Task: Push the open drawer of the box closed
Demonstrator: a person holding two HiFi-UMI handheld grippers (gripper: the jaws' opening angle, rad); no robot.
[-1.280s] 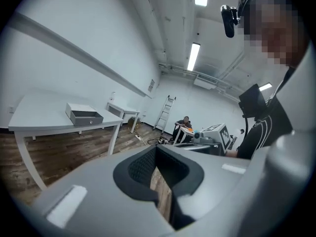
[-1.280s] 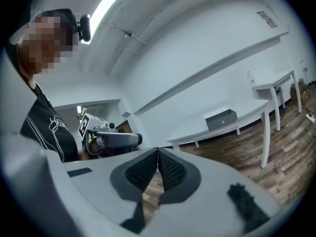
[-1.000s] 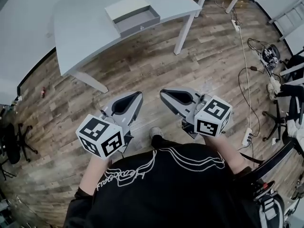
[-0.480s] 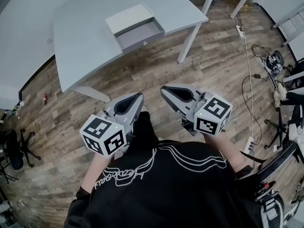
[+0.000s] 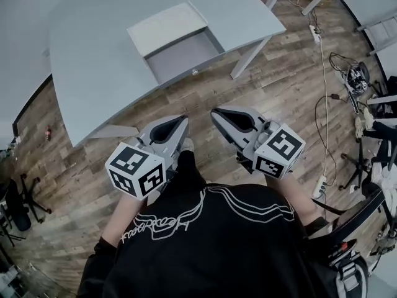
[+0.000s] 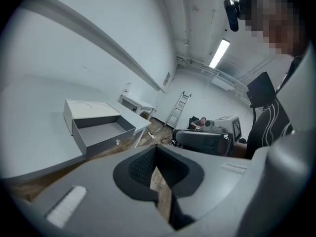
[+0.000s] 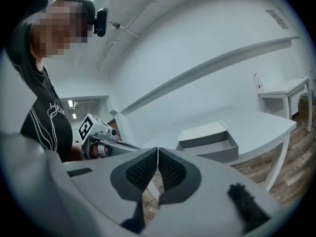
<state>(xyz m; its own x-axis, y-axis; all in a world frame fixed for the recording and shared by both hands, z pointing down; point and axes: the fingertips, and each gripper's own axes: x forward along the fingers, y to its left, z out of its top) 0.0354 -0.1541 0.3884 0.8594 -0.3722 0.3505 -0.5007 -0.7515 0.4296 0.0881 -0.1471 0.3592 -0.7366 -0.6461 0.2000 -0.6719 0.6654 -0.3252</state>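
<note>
A pale box (image 5: 166,27) lies on the grey table (image 5: 87,67), and its grey drawer (image 5: 183,57) is pulled out toward the table's near edge, with nothing in it. A small knob (image 5: 195,72) marks the drawer front. My left gripper (image 5: 184,119) and right gripper (image 5: 213,111) hover side by side above the wood floor, short of the table and pointing at it. Both are shut with nothing between the jaws. The left gripper view shows the box (image 6: 92,110) and drawer (image 6: 101,132) ahead to the left. The right gripper view shows the drawer (image 7: 217,150) ahead to the right.
A table leg (image 5: 251,56) slants down to the right of the drawer. Cables and a power strip (image 5: 322,184) run along the floor at right, near a chair base (image 5: 360,160). A black office chair (image 5: 15,200) stands at the far left. A ladder (image 6: 178,109) leans far off.
The table and the box have come nearer and look larger in the head view. Both grippers kept their places side by side and stayed shut.
</note>
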